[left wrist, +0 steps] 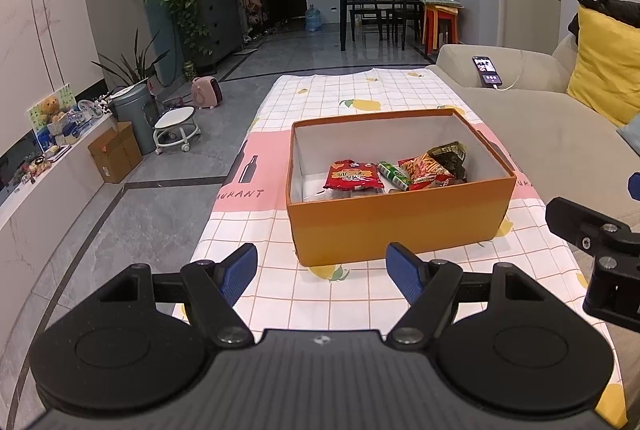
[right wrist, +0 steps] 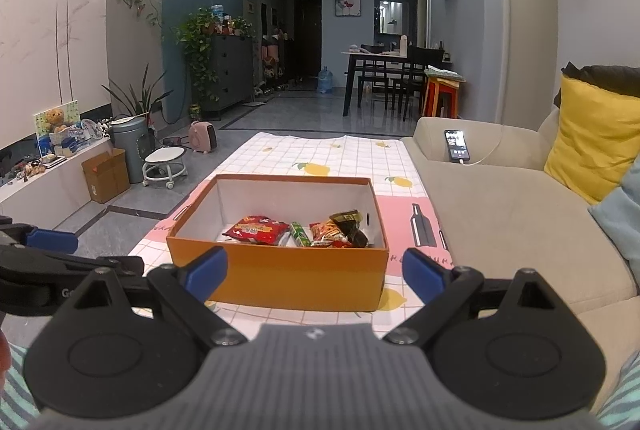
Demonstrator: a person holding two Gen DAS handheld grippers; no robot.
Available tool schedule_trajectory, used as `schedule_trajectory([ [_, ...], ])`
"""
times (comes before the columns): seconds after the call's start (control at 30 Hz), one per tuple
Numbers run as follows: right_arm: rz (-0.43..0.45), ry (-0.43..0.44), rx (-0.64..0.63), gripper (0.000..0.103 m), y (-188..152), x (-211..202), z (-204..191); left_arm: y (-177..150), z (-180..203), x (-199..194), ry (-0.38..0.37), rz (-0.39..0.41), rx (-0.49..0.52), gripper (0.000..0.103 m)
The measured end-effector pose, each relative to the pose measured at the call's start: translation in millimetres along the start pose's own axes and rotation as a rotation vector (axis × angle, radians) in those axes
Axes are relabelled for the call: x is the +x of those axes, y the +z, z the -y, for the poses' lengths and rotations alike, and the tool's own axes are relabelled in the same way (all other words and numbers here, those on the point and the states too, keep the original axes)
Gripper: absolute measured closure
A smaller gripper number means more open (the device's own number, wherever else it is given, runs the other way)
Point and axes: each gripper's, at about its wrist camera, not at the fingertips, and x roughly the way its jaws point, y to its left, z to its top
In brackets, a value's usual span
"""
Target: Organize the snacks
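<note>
An orange box [left wrist: 400, 218] is set on the surface [left wrist: 320, 98], which is covered by a checked cloth printed with lemons and pink panels. Inside the box, 4 snack packets are seen lying together toward its right half: a red packet [left wrist: 353, 176], a small green packet [left wrist: 394, 175], a red-and-orange packet [left wrist: 426, 168] and a dark packet [left wrist: 448, 154] that rests partly over it. The left gripper [left wrist: 322, 272] is held above the near end of the surface, just short of the box's near wall, its jaws spread wide and nothing held between them. The right gripper [right wrist: 314, 270] is held at a similar place, facing the box's near wall, its jaws likewise spread apart and empty. Part of the right gripper is also caught at the right edge of the left wrist view. A beige sofa [right wrist: 500, 214] is placed along the right side of the surface, with a phone [right wrist: 456, 145] on its armrest and a yellow cushion [right wrist: 596, 138] against its back.
</note>
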Motion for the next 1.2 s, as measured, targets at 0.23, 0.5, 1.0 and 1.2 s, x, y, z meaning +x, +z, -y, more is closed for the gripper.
schedule_trajectory([
  [0.23, 0.001, 0.000, -0.001, 0.012, 0.1, -0.1, -0.3, 0.1, -0.1, 0.5, -0.001, -0.002, 0.001, 0.017],
  [0.5, 0.005, 0.000, -0.002, 0.012, -0.8, -0.6, 0.1, -0.1, 0.1, 0.9, -0.002, -0.007, -0.003, 0.017],
  [1.0, 0.004, -0.001, -0.003, 0.012, 0.4, -0.7, -0.5, -0.4, 3.0, 2.9, -0.009, -0.014, -0.007, 0.017],
  [1.2, 0.002, 0.006, 0.000, 0.012, 3.0, 0.1, 0.3, 1.3, 4.0, 4.2, -0.017, -0.020, -0.011, 0.017],
])
